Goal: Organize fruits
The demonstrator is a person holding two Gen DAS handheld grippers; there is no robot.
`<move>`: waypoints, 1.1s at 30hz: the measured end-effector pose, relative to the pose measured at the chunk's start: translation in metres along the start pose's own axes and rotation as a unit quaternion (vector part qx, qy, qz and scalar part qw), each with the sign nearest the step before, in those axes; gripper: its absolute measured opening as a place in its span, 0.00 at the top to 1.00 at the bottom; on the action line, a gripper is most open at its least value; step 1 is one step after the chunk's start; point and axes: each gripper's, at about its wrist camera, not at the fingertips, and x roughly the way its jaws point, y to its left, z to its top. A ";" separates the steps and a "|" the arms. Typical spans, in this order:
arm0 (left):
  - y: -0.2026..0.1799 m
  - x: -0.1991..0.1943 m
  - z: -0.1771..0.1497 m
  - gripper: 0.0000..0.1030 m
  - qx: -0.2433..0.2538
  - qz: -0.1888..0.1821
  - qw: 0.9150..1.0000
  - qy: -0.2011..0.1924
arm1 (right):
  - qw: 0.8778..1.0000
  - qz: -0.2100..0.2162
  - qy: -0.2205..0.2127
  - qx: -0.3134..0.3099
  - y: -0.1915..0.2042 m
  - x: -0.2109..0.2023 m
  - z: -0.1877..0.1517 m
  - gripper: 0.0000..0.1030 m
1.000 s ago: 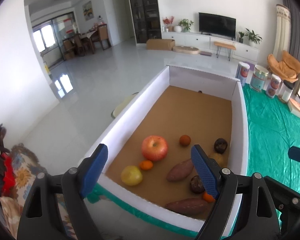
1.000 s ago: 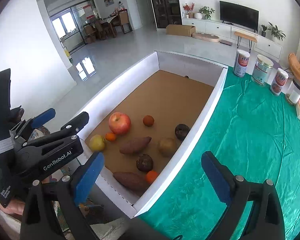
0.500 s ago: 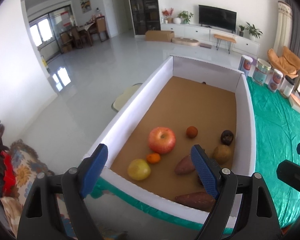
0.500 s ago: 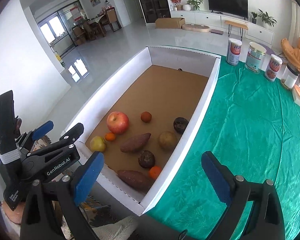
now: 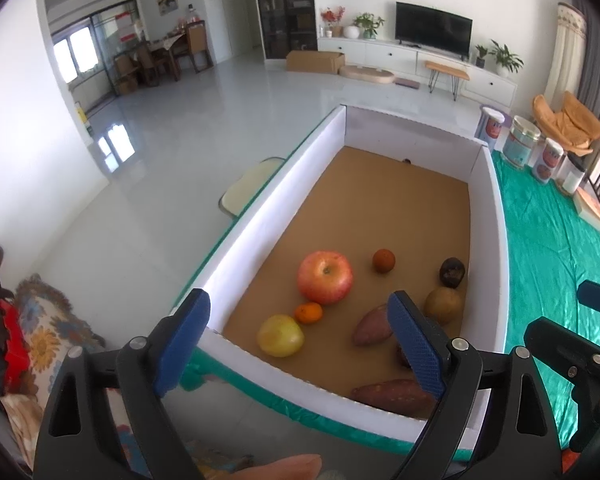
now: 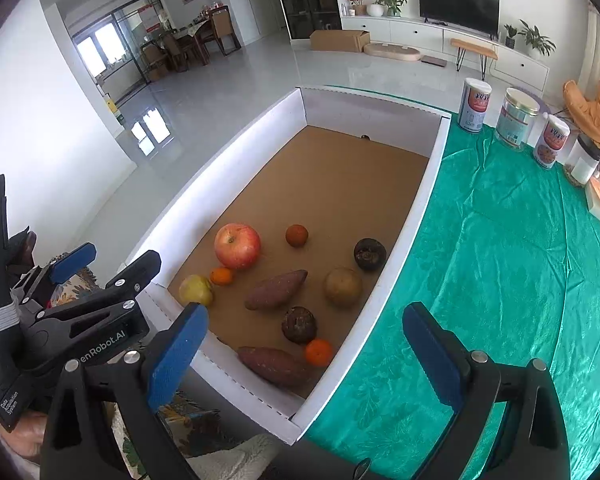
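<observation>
On green cloth (image 6: pixel 500 264), white-walled box (image 6: pixel 404 248)

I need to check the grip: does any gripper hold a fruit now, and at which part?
Nothing is held. The left gripper has just been opening, with nothing between its jaws. The right gripper is open and empty too. The fruit all lies in the box.

light: bright daylight, even | source: glass doors (image 5: pixel 80 56) far left | glare: window reflection on glossy floor (image 5: pixel 116 146), white box wall (image 6: pixel 204 184) washed out | shadows: soft, short | blur: none, sharp | distortion: strong fisheye bending, dark vignette at corners
</observation>
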 end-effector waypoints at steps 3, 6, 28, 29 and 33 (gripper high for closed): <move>0.001 -0.001 0.002 0.11 0.000 0.000 1.000 -0.002 | 1.000 -0.002 -0.001 -0.005 0.004 -0.004 0.004 0.05; 0.002 -0.002 0.005 0.11 -0.005 -0.005 1.000 -0.003 | 1.000 -0.005 -0.002 -0.010 0.007 -0.006 0.005 0.05; 0.008 0.003 0.013 0.11 -0.017 -0.005 1.000 -0.004 | 1.000 -0.002 0.010 -0.012 0.007 -0.001 0.010 0.05; 0.008 0.003 0.013 0.11 -0.017 -0.006 1.000 -0.004 | 1.000 -0.002 0.010 -0.012 0.008 -0.001 0.010 0.05; 0.009 0.005 0.014 0.11 -0.019 -0.004 1.000 -0.003 | 1.000 -0.001 0.010 -0.015 0.010 -0.002 0.010 0.05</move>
